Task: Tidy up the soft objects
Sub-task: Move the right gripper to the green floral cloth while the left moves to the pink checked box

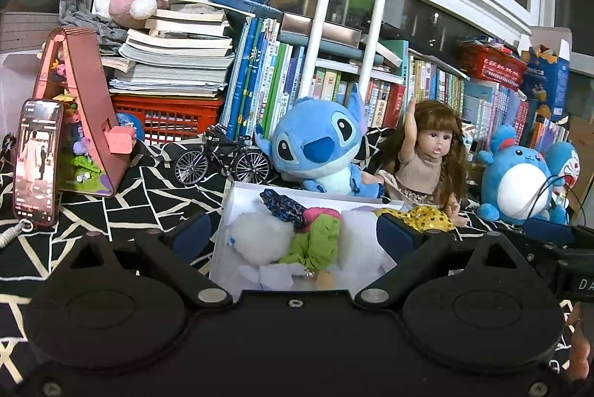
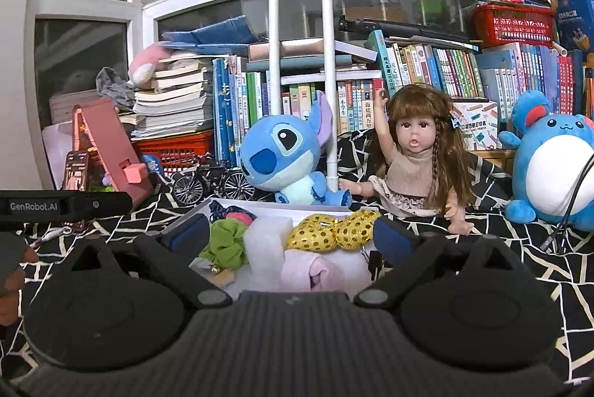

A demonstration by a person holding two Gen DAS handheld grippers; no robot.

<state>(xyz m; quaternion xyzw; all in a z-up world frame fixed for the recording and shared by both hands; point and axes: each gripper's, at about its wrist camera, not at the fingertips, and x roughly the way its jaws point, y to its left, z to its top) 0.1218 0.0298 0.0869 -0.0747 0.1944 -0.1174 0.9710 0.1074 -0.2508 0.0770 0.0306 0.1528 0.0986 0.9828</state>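
Observation:
A white box sits on the black patterned cloth and holds soft items: a green scrunchie, a dark blue scrunchie, white fluffy pads, a gold sequin bow and a pink cloth. My left gripper is open, its fingers straddling the box from above. My right gripper is open over the box too, empty.
Behind the box sit a blue Stitch plush, a long-haired doll, a blue round plush, a model bicycle, a phone, a pink stand, and stacked books.

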